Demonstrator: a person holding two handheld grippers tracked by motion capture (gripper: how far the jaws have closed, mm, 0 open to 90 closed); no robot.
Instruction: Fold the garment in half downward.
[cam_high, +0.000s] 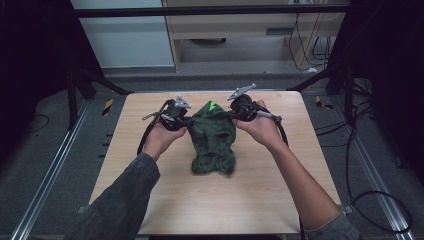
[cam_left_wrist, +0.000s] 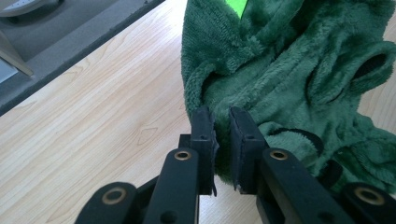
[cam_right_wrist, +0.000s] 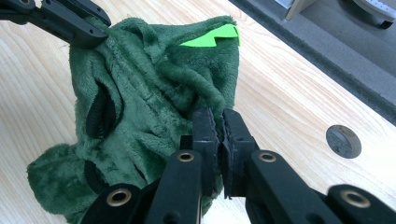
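Green plush is pinched in both sets of jaws. In the left gripper view, the left gripper (cam_left_wrist: 221, 122) has its two black jaws nearly closed on a fold of the green fleece garment (cam_left_wrist: 289, 74), with only the thickness of the cloth between the pads; the bulk of the garment extends from the jaws toward 1 o'clock. In the right gripper view, the right gripper (cam_right_wrist: 218, 122) holds the opposite edge in the same manner, jaws pressed onto a fold, and the garment spreads from them toward 10 o'clock, where the other gripper's jaws meet it at the far top corner. In the high view, the left gripper (cam_high: 175, 116) stands at 9 o'clock of the garment's upper end and the right gripper (cam_high: 243, 109) at 3 o'clock, so the two grips face each other across the cloth's width. The garment's long axis runs from 12 o'clock, where a bright green patch (cam_high: 213, 105) marks the far end, down to 6 o'clock, where the loose lower end lies bunched on the worktop (cam_high: 150, 200) near the centre. Both hands are equally near the upper end; neither is near the lower end. Judgement: any spreading move must pull along the 9-to-3 line, across the long axis.
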